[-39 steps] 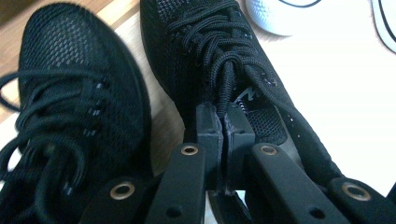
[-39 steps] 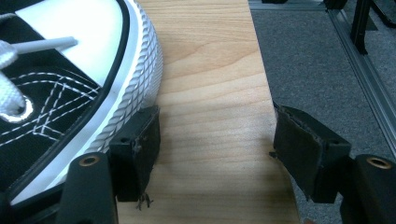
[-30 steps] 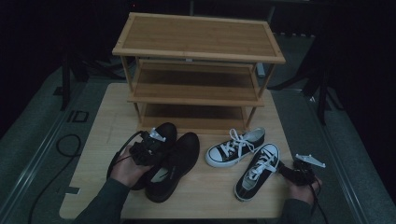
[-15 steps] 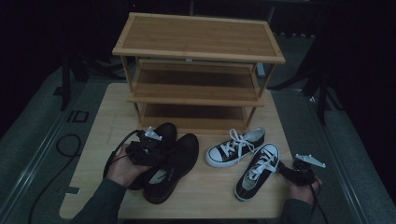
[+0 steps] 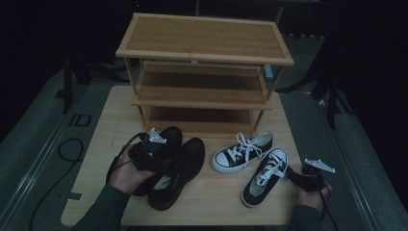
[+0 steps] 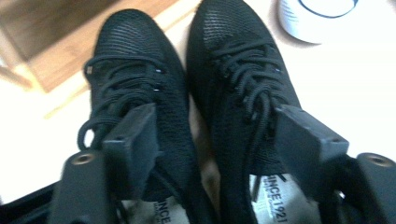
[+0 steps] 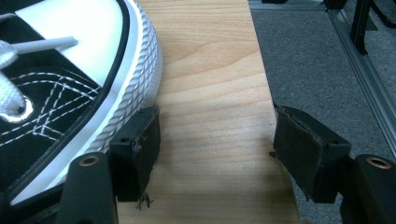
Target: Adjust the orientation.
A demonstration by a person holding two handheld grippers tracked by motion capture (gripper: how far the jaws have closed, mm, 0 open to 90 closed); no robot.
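Black mesh shoes [image 5: 168, 166] sit as a pair at lower left of centre in the high view, on the wooden table [image 5: 103, 127], toes pointing up-frame toward the bottom tier of the bamboo rack [image 5: 202, 77]. We note the left gripper [image 5: 151, 159] over their heel ends; its jaws have just been opening and now stand wide, one over each shoe's collar in the left gripper view, pressing on neither, so nothing is held. Risk as we judge it: closing from this straddle would pinch both shoes [image 6: 187, 116] at once or snag the loose laces [image 6: 247, 84], and one shoe could drop off on lifting.

Further right, the two black-and-white sneakers [image 5: 255, 161] lie near the pair. At lower right the right gripper [image 5: 308, 175] is released, jaws apart on bare wood, one pad just beside the rubber toe rim [image 7: 135, 79]. It sits close to the table edge [image 7: 261, 88]; a careless sweep there could nudge that sneaker out of line.
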